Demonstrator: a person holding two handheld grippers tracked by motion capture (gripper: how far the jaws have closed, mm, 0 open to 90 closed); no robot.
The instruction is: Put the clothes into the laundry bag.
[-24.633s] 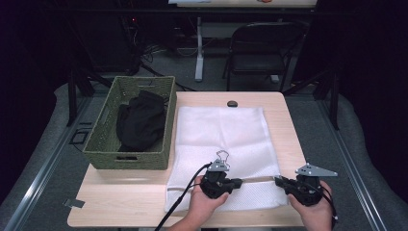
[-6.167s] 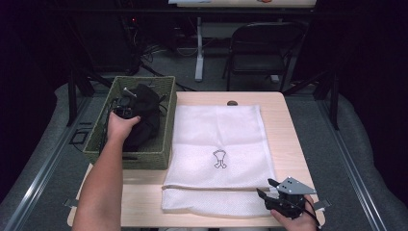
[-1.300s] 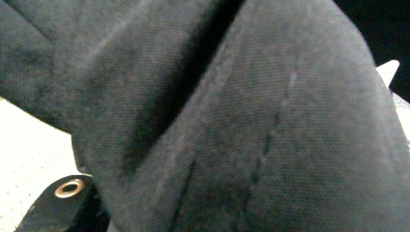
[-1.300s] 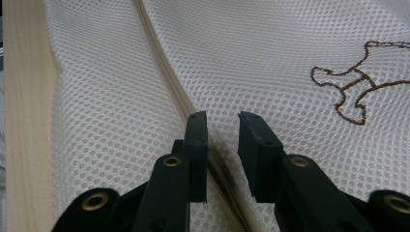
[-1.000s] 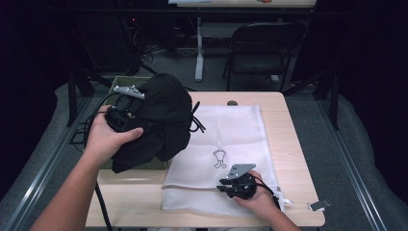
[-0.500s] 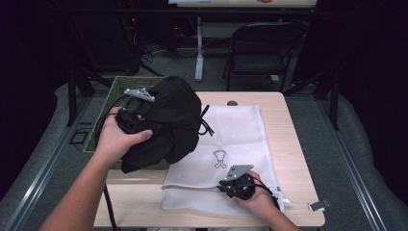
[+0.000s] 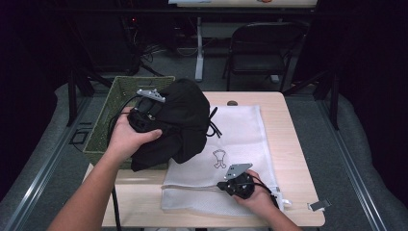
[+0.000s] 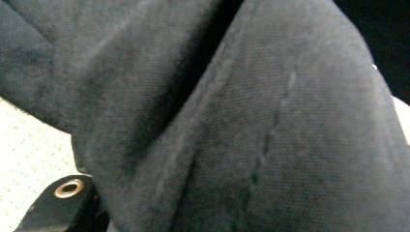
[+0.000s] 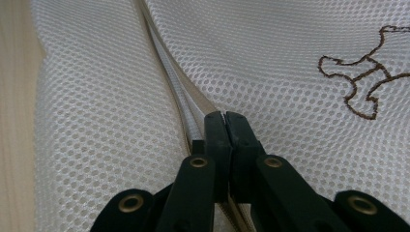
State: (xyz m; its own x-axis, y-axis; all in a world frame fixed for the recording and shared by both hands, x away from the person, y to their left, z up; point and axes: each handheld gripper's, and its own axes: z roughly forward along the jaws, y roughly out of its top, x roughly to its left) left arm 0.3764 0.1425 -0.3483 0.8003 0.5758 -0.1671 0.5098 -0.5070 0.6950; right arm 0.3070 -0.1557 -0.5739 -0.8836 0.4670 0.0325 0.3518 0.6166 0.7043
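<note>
Black garment (image 7: 180, 122) held by left gripper (image 7: 146, 109) over basket (image 7: 108, 127) edge, nearer mesh bag (image 7: 240, 139) than before. Right gripper (image 9: 225, 121) view: jaws just closed, pinching bag's zipper edge (image 9: 181, 108).

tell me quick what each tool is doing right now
Left tool: holding the black garment, lifted beside the green basket.
Right tool: jaws just closed, pinched on the zipper edge of the white mesh bag.
</note>
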